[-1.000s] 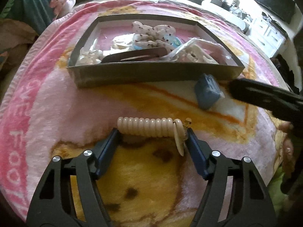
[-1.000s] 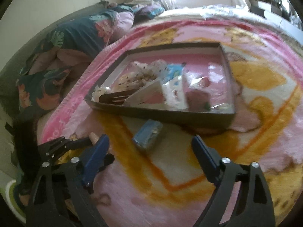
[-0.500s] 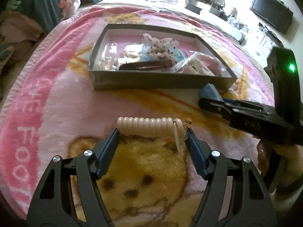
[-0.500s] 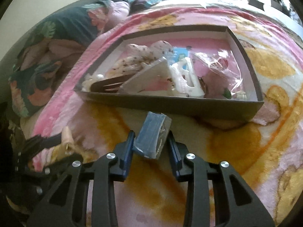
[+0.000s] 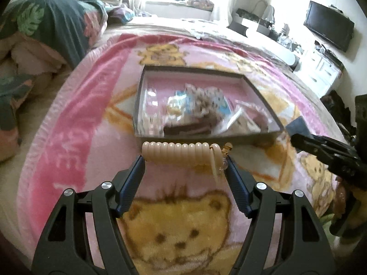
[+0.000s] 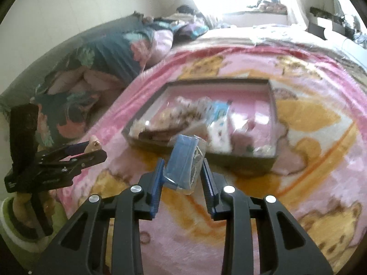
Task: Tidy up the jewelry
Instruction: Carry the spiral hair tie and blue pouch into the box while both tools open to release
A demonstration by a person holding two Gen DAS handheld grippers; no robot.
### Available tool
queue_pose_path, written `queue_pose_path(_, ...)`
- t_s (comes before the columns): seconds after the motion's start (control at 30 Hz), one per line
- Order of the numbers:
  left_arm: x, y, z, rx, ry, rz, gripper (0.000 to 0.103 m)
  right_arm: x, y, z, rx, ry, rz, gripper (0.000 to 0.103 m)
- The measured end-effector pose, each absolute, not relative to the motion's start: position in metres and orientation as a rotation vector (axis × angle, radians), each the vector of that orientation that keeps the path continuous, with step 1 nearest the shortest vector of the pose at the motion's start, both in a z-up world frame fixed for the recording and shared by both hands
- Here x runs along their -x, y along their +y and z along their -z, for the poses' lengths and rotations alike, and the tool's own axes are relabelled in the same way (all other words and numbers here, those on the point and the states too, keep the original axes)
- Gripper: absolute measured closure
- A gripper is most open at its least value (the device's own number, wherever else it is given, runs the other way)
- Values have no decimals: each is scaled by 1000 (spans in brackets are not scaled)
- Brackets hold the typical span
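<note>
- The left gripper (image 5: 185, 162) grasps a cream coiled hair tie (image 5: 179, 154) end to end between its pads, lifted above the pink blanket (image 5: 75, 137).
- The right gripper (image 6: 182, 171) is clenched on a blue packet (image 6: 181, 162).
- The box (image 5: 206, 135) of trinkets lies at twelve o'clock from both grippers.

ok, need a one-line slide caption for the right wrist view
Right tool shut on a blue packet, held above the pink bear blanket in front of the open jewelry box.
</note>
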State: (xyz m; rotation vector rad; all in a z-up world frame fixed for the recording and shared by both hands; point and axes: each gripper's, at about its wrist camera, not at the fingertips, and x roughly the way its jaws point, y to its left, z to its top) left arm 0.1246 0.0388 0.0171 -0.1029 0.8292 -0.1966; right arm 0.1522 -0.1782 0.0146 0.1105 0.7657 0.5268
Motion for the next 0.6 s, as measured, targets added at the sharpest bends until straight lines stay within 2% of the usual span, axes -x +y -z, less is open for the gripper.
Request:
queue_pose_path(0.3,-156,16,-45,80,777,221,40,-179,-210,-41,-115,701,-458,73)
queue_pose_path(0.6,-191,-13,-49,56,768,248,40,-206,-229,-42,-103,689,-399,74)
